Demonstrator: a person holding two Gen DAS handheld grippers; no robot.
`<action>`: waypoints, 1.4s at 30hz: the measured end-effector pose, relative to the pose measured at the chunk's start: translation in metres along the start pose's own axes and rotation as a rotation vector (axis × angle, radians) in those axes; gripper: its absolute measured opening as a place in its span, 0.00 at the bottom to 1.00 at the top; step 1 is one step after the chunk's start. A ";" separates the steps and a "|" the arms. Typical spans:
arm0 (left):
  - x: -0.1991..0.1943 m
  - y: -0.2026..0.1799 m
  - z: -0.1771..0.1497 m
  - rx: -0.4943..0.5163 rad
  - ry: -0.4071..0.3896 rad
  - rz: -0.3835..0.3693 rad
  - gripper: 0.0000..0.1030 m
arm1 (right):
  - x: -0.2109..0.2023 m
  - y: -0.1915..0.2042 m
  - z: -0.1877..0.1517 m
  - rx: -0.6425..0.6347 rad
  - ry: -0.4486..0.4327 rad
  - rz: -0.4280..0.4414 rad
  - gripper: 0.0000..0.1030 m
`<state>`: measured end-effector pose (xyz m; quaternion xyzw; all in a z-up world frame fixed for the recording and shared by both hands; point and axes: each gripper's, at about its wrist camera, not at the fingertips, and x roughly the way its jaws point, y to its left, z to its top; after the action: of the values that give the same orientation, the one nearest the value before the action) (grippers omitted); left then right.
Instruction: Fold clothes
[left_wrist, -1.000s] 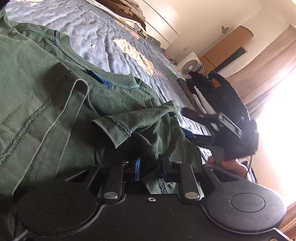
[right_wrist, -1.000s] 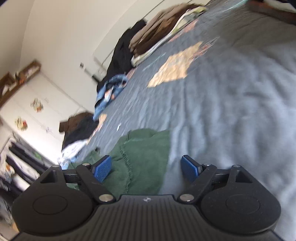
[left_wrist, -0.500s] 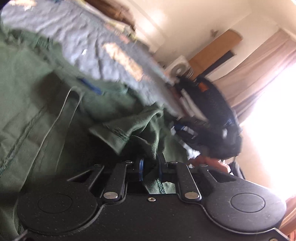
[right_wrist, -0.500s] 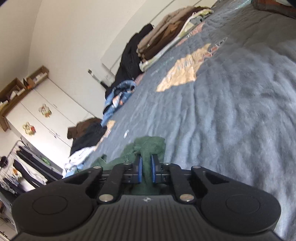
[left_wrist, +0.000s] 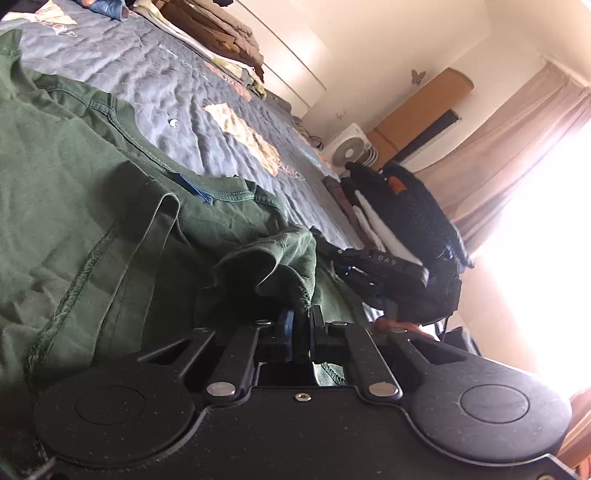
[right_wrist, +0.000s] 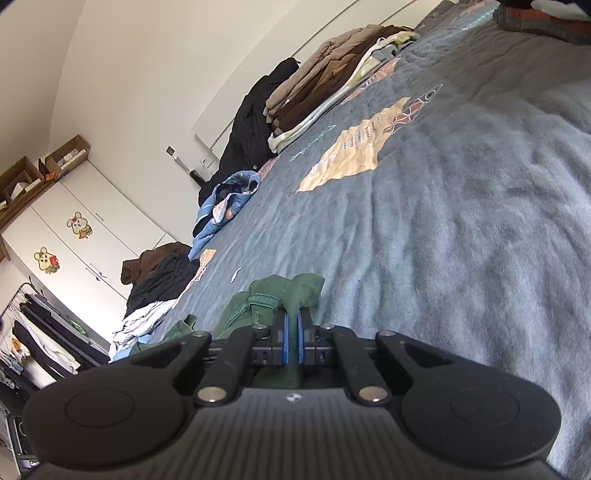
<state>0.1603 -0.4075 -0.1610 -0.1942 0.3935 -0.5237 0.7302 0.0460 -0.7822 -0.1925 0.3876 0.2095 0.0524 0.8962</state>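
Very little can be read. Pale letters (left_wrist: 384, 259) are seen on the black arm of the right gripper (left_wrist: 334, 254), just beyond the bunched sleeve of the green shirt (left_wrist: 74, 206). They resemble "DAS" but cannot be made out with certainty. A blue label (left_wrist: 195, 189) is sewn inside the shirt's collar, and no writing can be read on it. In the right wrist view, a small pale emblem (right_wrist: 294, 397) without letters is stamped on that gripper's casing, just below the pinched shirt. Beyond the shirt, thin script-like lines are printed on the blanket (right_wrist: 461, 221) beside a beige motif, and they are illegible. Far to the left of the shirt, two wordless mouse stickers (right_wrist: 79, 224) are stuck on a wardrobe (right_wrist: 110, 236).
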 end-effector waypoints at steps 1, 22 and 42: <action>0.002 0.000 0.001 0.002 0.003 0.014 0.31 | 0.000 0.000 0.000 0.001 0.000 -0.001 0.04; -0.009 0.002 0.024 0.110 -0.056 0.076 0.03 | 0.001 -0.003 -0.002 0.003 -0.007 -0.012 0.04; -0.006 0.006 0.002 -0.109 0.130 -0.056 0.68 | 0.001 -0.008 -0.002 0.016 -0.002 -0.009 0.05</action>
<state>0.1645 -0.3996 -0.1621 -0.2103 0.4624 -0.5331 0.6766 0.0454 -0.7863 -0.1993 0.3940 0.2108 0.0464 0.8934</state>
